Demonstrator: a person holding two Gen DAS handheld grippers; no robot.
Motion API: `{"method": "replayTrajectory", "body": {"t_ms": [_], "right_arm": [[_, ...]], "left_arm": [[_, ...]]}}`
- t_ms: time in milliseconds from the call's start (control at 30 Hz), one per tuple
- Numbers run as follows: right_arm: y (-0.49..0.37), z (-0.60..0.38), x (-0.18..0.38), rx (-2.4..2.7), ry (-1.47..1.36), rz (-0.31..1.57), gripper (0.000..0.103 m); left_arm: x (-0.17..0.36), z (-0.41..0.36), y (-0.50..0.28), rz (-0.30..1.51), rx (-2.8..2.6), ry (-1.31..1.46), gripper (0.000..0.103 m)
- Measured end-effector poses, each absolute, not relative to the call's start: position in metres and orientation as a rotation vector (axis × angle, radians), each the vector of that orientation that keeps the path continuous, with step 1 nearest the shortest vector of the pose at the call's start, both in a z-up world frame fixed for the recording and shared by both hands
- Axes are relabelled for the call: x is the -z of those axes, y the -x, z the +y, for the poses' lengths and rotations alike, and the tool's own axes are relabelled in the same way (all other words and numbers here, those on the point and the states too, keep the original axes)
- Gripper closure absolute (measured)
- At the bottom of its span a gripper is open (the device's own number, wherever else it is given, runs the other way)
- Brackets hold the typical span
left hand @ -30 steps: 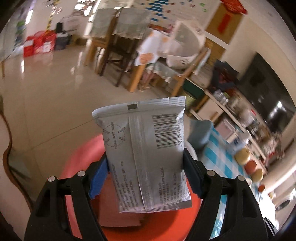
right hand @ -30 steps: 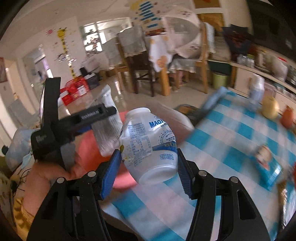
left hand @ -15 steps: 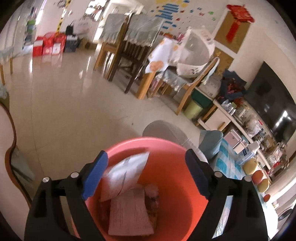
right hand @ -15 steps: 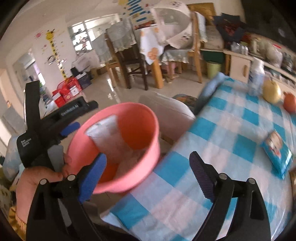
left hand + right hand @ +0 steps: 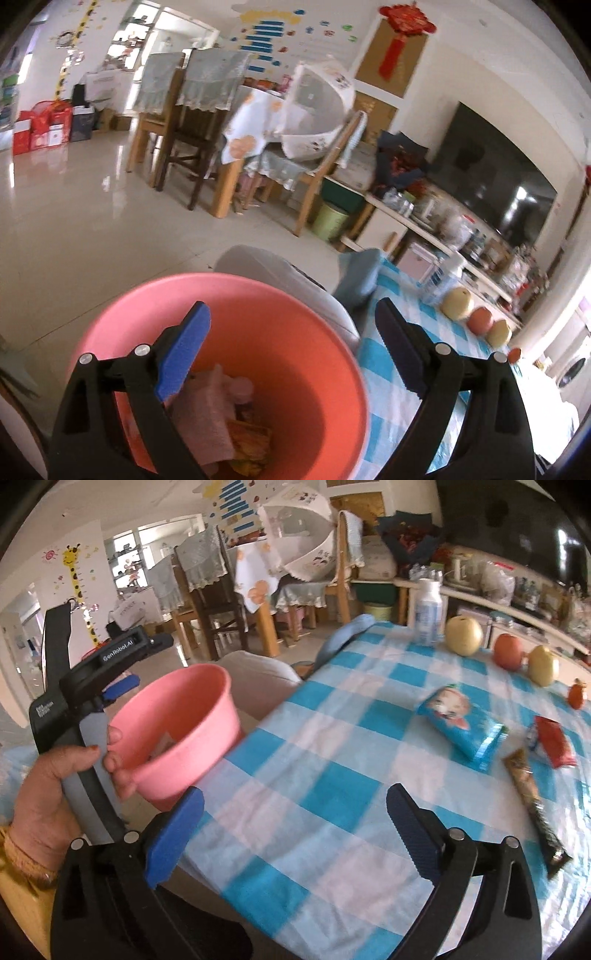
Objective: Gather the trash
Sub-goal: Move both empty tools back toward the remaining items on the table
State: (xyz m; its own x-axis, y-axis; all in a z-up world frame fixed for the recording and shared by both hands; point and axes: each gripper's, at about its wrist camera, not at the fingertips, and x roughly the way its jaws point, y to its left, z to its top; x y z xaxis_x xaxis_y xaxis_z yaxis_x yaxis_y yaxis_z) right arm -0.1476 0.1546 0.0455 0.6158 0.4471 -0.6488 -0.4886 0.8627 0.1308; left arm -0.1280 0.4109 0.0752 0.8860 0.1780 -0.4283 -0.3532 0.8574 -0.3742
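Left wrist view: the left tongs (image 5: 291,325) stand wide and hold nothing, hanging over the pink bin (image 5: 280,291), which already has wrappers lying at its bottom.
Right wrist view: the right tongs (image 5: 293,812) are also wide and carry nothing, above the blue-checked bench (image 5: 332,775).
Bin: held off the bench's near corner by fingers of the left hand (image 5: 55,779), which grips the left tool as well.
Trash left: a blue snack pack (image 5: 461,723), a red wrapper (image 5: 554,742) and a long brown sachet (image 5: 532,797) lie on the bench's right part, well apart from the bin.
Not trash, I judge: three fruits (image 5: 463,635) and a white bottle (image 5: 428,609) at the far edge.
Risk: the bin is pinched by a few fingers only; a jolt could tip it and spill what is inside.
Risk: the flat sachet may slip from the pads if caught only by its edge.
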Motion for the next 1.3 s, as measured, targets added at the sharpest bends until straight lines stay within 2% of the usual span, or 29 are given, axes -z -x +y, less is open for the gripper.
{"method": "replayTrajectory", "body": {"t_ms": [367,1300], "right_arm": [[0.158,0.121,-0.040,-0.533,-0.005,0.750,0.005],[0.156,0.046,-0.042,-0.444,-0.052,0.743,0.005]], "left_arm": [[-0.077,0.364,0.119,0.521,-0.276,0.363,0.012],[-0.085,0.266,0.108,0.530,-0.093,0.296,0.012]]}}
